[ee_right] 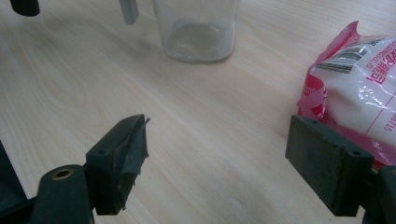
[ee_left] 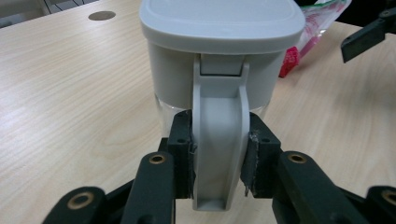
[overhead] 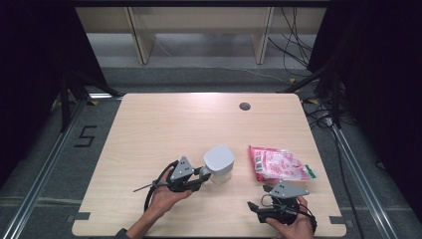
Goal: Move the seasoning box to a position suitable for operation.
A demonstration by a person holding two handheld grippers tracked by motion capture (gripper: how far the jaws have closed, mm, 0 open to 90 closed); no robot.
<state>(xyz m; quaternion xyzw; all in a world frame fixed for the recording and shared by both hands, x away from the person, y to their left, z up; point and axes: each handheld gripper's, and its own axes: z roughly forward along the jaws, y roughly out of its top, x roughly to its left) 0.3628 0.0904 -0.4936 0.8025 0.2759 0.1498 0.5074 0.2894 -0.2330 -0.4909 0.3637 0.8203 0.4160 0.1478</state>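
Black pads (ee_left: 182,154) of the left gripper (ee_left: 218,158) are clamped on the grey handle (ee_left: 219,140) of a lidded jug (overhead: 219,164) at mid-table; the right gripper (ee_right: 219,168) is held wide open beside the pink bag (overhead: 277,164). Steadiness is advised while lifting.

The jug's handle (ee_left: 218,140) sits between the left jaws; the bag (ee_right: 359,88) lies just beyond the right jaws.
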